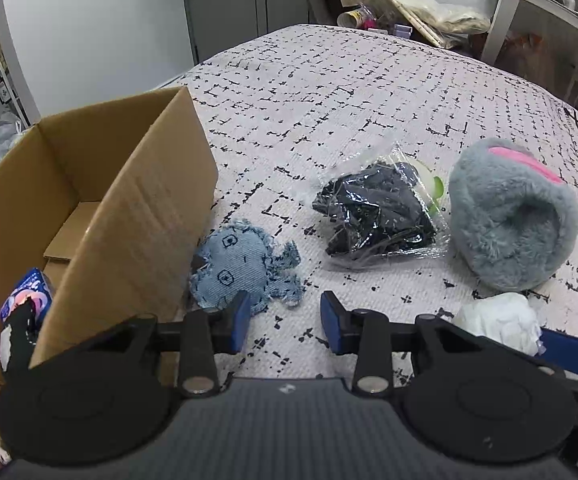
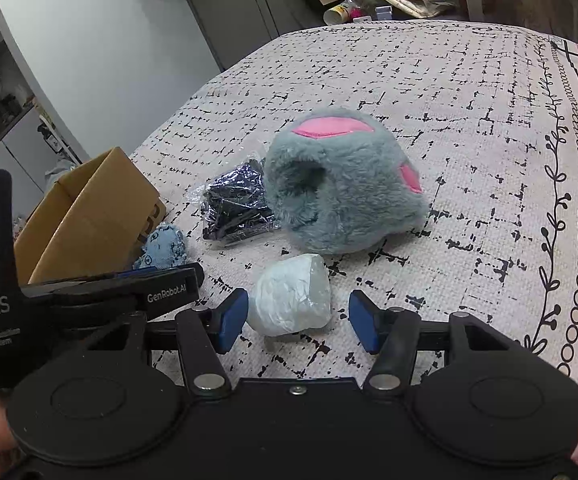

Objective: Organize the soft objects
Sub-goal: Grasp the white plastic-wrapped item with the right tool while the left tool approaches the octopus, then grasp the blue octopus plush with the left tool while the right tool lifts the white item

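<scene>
With your left gripper (image 1: 283,316) jaws spread beside the denim octopus (image 1: 245,268), centre over it before pinching; right gripper (image 2: 297,316) jaws straddle the white wad (image 2: 291,300), unpinched.

A frayed blue denim octopus (image 1: 245,270) is lying flat against the open cardboard box's (image 1: 137,216) near right wall. Right of it, dark fabric in a clear bag (image 1: 377,216) is resting, then a grey furry slipper (image 1: 509,220) with pink patches. A white wrapped bundle (image 2: 291,300) is sitting nearest.

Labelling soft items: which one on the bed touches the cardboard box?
The blue denim octopus toy: it rests against the cardboard box wall. The others lie apart.
</scene>
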